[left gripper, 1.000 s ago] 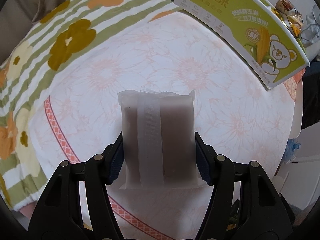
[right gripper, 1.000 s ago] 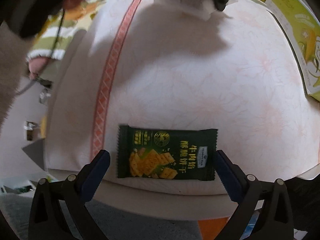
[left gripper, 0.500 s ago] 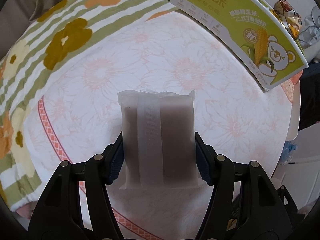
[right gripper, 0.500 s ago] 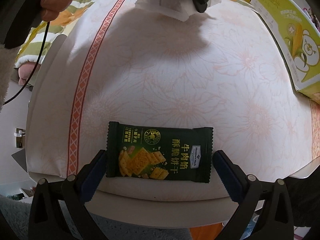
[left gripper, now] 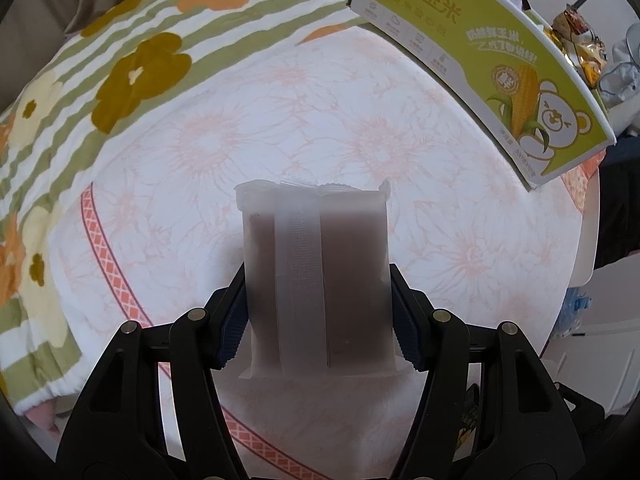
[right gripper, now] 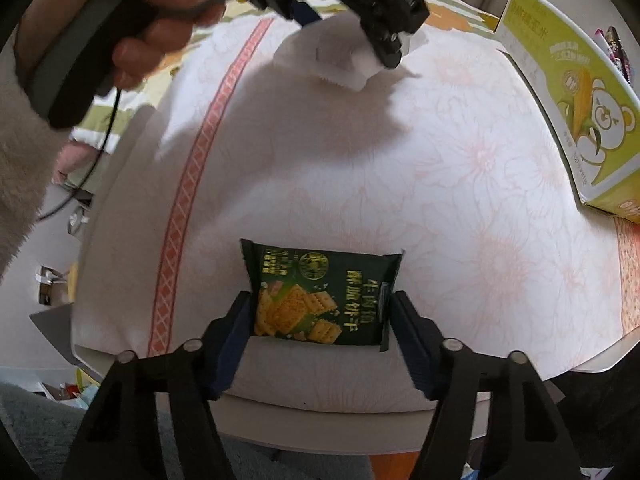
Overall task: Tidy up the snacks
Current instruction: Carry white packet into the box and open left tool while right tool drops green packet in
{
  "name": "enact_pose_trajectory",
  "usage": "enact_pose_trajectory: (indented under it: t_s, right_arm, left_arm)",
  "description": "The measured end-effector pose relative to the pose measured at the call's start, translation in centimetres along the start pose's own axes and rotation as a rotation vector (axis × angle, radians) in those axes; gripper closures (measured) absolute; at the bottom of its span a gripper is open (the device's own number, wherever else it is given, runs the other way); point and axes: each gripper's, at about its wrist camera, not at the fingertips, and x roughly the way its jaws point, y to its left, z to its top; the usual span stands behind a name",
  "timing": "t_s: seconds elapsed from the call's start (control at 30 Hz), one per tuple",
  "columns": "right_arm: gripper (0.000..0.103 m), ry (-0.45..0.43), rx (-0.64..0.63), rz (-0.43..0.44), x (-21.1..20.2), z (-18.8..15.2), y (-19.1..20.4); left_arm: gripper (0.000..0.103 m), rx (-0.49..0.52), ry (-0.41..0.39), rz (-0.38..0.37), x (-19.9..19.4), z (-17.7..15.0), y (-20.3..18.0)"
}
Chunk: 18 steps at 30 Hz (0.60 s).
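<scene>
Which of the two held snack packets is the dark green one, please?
The cracker packet in the right claw; the left claw's packet is frosted, brownish inside.

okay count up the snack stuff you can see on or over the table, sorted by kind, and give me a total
Frosted white snack packet, held in the left gripper: 1
Dark green cracker packet, held in the right gripper: 1
Yellow-green corn box: 1
Total: 3

cracker packet [right gripper: 320, 300] on table [right gripper: 480, 220] near front edge | box [right gripper: 580, 100] far right | wrapped bar [left gripper: 316, 276] above table
</scene>
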Motion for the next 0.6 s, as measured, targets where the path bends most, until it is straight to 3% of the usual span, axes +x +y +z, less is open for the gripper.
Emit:
enact_pose_trajectory:
  t_s: [0.27, 0.6]
  right_arm:
    - [0.044, -0.072, 0.024, 0.009, -2.1, -0.2, -0.7]
    - [0.044, -0.225, 0.064, -0.031, -10.1, 3.1, -4.8]
  left_arm:
    - [0.044, -0.013, -0.028, 0.003, -2.0, 0.0, 0.3]
    - [0.043, 0.013, -0.113, 0.009, -7.9, 2.6, -1.0]
